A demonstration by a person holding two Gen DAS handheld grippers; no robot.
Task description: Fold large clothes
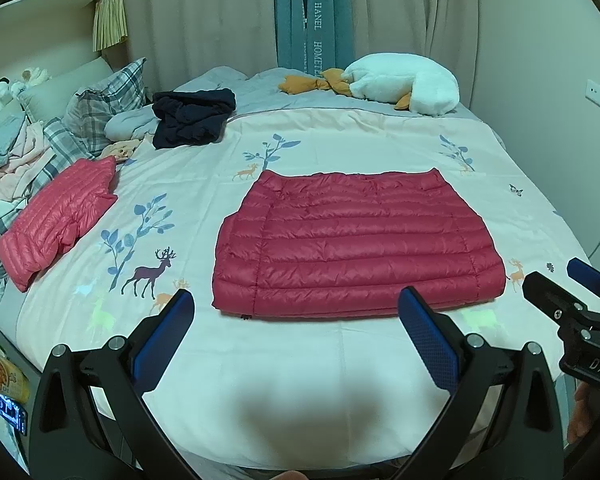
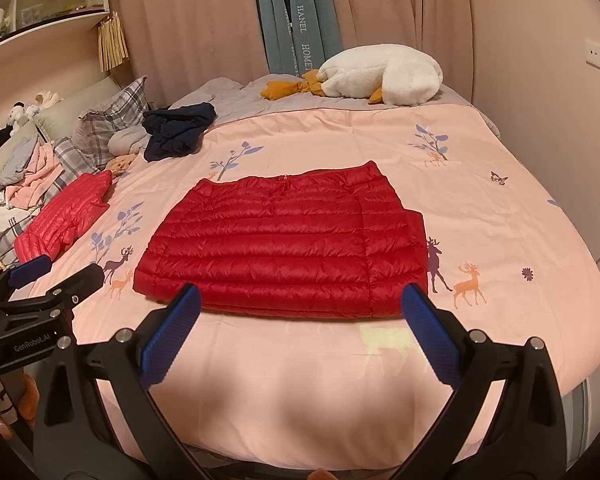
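Blue ribbed pads line the black fingers of both tools, and both stand spread wide with nothing between them: the left hand-held gripper and the right hand-held gripper each hover above the near edge of the bed, grasping no cloth. In the left wrist view the right hand-held gripper shows at the right border, and in the right wrist view the left one shows at the left border, so they are side by side and apart. Just beyond the fingertips lies the dark red quilted down jacket, folded into a flat wide rectangle in the middle of the pale pink bed cover printed with deer and blue plants. Its near hem is close to the fingertips but not touching them. To the left, near the bed edge, rests a lighter pink-red quilted jacket, folded too. Farther back lie a crumpled dark navy garment, grey checked pillows, and a white plush goose with orange feet before the beige curtains.
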